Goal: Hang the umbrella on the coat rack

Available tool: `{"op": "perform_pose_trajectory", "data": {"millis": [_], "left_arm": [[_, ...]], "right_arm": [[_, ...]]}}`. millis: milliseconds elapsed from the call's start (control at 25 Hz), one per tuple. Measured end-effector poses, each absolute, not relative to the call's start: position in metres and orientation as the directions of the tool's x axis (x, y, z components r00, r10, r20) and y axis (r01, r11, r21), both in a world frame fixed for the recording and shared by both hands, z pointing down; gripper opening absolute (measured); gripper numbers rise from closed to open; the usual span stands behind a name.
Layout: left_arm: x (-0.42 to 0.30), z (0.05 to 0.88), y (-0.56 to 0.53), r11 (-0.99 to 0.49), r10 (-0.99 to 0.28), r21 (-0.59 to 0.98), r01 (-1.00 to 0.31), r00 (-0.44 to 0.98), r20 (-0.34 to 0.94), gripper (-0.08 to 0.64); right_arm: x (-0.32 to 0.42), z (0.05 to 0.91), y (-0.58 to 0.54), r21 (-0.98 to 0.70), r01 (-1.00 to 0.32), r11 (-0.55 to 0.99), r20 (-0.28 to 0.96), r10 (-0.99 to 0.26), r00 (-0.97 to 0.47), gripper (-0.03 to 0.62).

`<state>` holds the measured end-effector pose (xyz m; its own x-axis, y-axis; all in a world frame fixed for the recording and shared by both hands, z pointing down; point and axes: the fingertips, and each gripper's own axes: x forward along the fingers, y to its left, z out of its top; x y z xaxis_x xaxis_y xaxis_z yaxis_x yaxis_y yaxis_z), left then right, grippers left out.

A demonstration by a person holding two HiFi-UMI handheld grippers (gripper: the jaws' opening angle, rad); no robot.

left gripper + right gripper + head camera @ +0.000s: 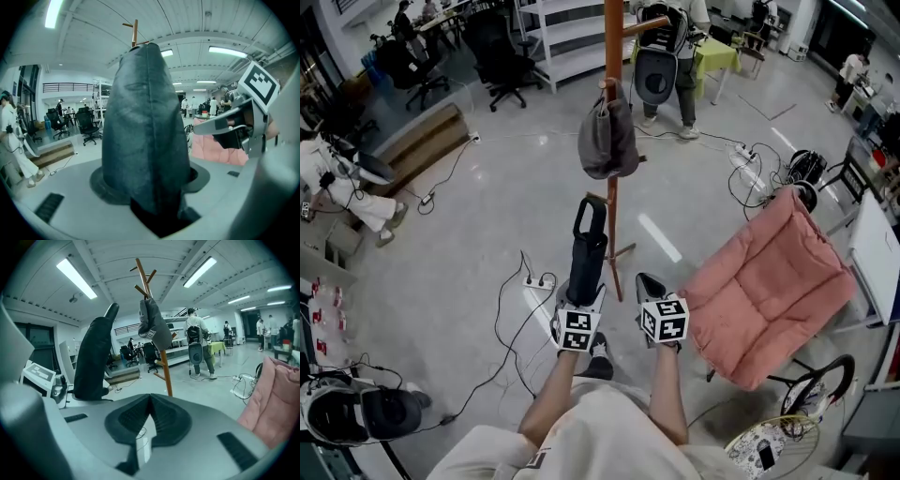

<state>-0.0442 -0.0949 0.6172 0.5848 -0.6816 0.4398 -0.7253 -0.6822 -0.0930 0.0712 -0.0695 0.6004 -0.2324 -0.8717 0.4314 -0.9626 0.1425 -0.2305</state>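
Carrying the umbrella (588,251) up to the coat rack (612,56) is, I judge, the step in hand. My left gripper (584,298) has its jaws closed round the umbrella's near end, held fairly wide by the sleeved bundle. My right gripper (648,283), just to the right of those jaws, has its jaws pressed together on nothing.

To do this well, I'd bring the umbrella's far end, which looks like a loop (590,214), above the low peg (596,199) just ahead of the left jaws. Then I'd slide it over the peg's tip and lower it. I'd part the jaws only once the peg seems to carry the weight. The grey cap (607,141) hangs further ahead on the pole, so I'd steer under it rather than brush it.

The umbrella's long axis runs straight out from the left jaws, in line with them, its far end aimed at the rack's pole.
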Motion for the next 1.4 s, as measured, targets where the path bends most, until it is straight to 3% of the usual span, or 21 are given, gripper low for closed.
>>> {"op": "perform_pose_trajectory", "data": {"millis": [760,1400], "left_arm": [[-0.031,0.648,-0.156,-0.736,-0.627,-0.084,-0.672,0.629,0.46,0.262],[-0.024,0.673,-0.16,-0.753,-0.607,-0.138,-0.643,0.599,0.523,0.262]], "right_arm": [[0.086,0.613,-0.136,-0.253,-0.966,0.062,0.461,-0.87,-0.176,0.003],[0.083,0.632,-0.159,-0.294,-0.948,0.12,0.481,-0.839,-0.255,0.005]]}}
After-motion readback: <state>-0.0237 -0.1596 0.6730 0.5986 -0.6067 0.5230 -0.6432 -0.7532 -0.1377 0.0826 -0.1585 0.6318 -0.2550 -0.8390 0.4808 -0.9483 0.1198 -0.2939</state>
